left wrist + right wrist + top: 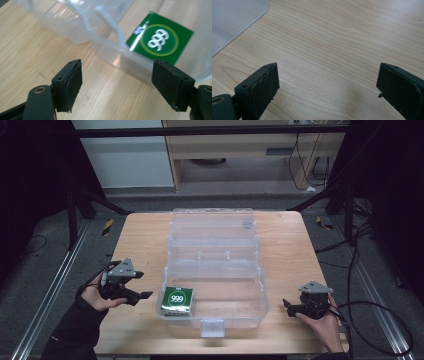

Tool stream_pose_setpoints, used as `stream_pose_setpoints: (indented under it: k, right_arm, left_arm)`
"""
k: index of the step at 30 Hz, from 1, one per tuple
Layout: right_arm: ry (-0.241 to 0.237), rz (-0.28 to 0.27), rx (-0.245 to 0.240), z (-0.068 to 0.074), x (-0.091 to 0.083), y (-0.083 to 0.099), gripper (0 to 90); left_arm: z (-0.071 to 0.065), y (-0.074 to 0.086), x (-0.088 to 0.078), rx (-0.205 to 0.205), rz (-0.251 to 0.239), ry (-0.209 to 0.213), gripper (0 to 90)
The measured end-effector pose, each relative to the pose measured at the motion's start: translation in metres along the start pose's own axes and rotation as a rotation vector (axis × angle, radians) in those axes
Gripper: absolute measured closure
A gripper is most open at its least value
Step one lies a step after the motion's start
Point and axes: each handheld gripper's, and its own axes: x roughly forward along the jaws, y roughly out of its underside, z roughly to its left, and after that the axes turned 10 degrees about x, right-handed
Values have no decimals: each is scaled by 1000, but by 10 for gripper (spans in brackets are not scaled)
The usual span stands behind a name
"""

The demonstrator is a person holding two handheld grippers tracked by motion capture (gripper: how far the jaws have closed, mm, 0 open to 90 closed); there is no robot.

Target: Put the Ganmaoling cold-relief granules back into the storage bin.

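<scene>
High view shows a wooden counter (140,240) carrying a clear plastic storage box (215,315) with its lid thrown back; the left hand-held gripper (141,296) sits just off the box's left wall, jaws spread wide and holding nothing; the left hand (97,297) grips it from behind. A green carton marked 999 (177,301) lies inside the box, in the near corner closest to that hand-held gripper, just beyond its open jaws with the clear wall between them. Left gripper view looks between the two black jaws at the same green carton (160,41), seen through the box wall (105,47) ahead and to the right of the jaws; bare wood lies under them. On the other side of the box, the right hand-held gripper (291,306) rests low near the counter, held by the right hand (325,325), apart from the box; right gripper view shows its jaws wide apart over bare wood (332,50), empty, with a corner of the clear box (234,17) ahead to the left.
</scene>
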Motion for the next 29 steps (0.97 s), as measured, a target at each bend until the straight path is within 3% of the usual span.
stream_pose_setpoints:
  k: [13,19,23,29]
  right_arm:
    - [10,-11,16,-2,-2,-1,42]
    - [20,-14,31,-5,-2,0,36]
    - [25,-27,44,-6,-4,0,33]
    - [33,-29,79,-9,-3,1,30]
  left_arm:
    - [4,49,21,-237,-48,-130,217]
    - [4,64,33,-339,-57,-232,205]
    - [5,74,40,-435,-87,-286,194]
    - [4,83,46,-498,-86,-336,193]
